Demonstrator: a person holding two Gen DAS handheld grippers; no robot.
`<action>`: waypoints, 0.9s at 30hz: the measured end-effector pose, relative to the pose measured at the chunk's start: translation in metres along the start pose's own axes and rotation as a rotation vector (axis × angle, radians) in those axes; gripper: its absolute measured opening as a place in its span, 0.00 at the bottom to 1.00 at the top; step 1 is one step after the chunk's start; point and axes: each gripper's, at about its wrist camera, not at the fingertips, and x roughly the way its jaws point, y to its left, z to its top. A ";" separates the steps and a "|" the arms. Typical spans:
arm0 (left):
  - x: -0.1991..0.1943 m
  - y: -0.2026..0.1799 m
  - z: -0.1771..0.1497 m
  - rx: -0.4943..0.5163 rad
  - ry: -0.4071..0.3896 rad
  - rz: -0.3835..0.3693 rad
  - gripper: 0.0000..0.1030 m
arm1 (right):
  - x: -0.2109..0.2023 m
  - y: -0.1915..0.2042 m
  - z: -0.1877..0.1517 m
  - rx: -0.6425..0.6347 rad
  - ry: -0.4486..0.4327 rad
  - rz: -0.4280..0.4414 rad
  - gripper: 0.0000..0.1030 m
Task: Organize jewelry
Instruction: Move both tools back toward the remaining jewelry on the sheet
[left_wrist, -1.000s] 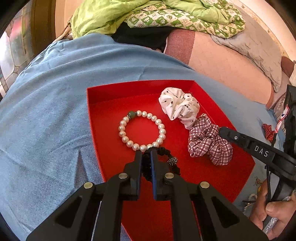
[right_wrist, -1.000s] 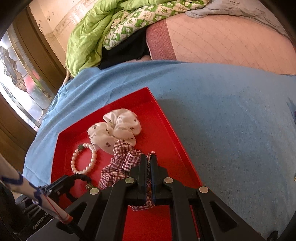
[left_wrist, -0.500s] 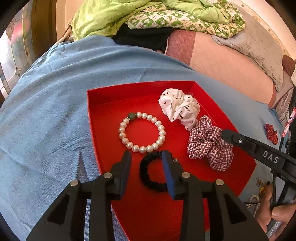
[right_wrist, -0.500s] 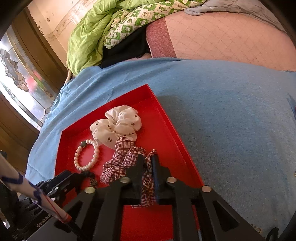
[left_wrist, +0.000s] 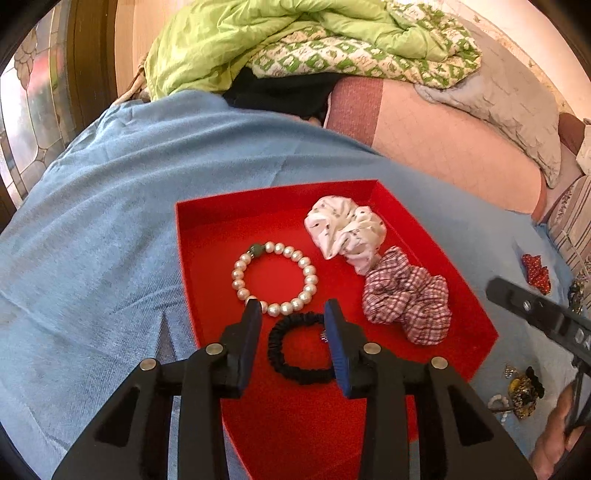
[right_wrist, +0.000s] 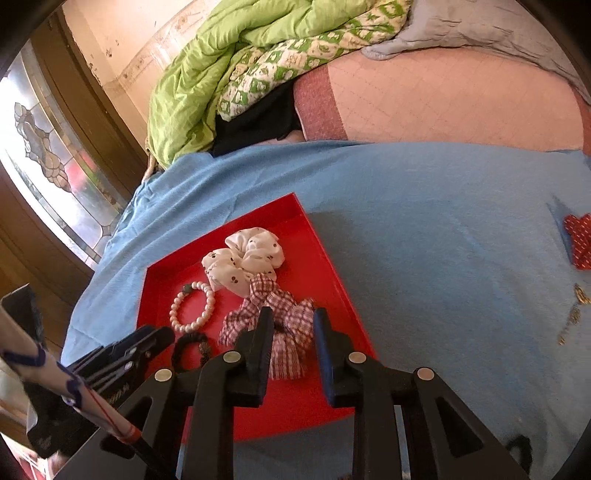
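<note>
A red tray (left_wrist: 273, 195) on the blue cloth holds a pearl bracelet (left_wrist: 238, 275), a white dotted scrunchie (left_wrist: 345, 229), a plaid scrunchie (left_wrist: 406, 295) and a black hair tie (left_wrist: 295, 371). My left gripper (left_wrist: 292, 308) stands open just above the black hair tie, which lies flat on the tray floor, free of the pads. In the right wrist view my right gripper (right_wrist: 292, 315) is open over the plaid scrunchie (right_wrist: 240, 325), whose cloth shows between the fingers without being pinched. The pearl bracelet (right_wrist: 177, 321) and white scrunchie (right_wrist: 243, 258) lie beyond.
Right of the tray on the blue cloth (left_wrist: 92, 221) lie a red dotted bow (left_wrist: 535, 273), small gold pieces (right_wrist: 572, 314) and a cluster of trinkets (left_wrist: 521, 391). A person's hand (left_wrist: 554, 443) shows at the lower right. A green quilt (left_wrist: 258, 37) is piled at the back.
Both grippers went from shut to open. The left let go of the black hair tie, now flat on the tray. The right released the plaid scrunchie and drew back and up.
</note>
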 end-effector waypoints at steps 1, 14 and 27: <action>-0.004 -0.004 0.000 0.009 -0.012 -0.001 0.33 | -0.005 -0.004 -0.002 0.003 -0.001 0.002 0.23; -0.031 -0.070 -0.019 0.188 -0.069 -0.080 0.33 | -0.098 -0.089 -0.075 0.131 0.015 0.043 0.23; -0.016 -0.131 -0.044 0.358 0.003 -0.161 0.33 | -0.094 -0.098 -0.103 -0.109 0.056 -0.205 0.29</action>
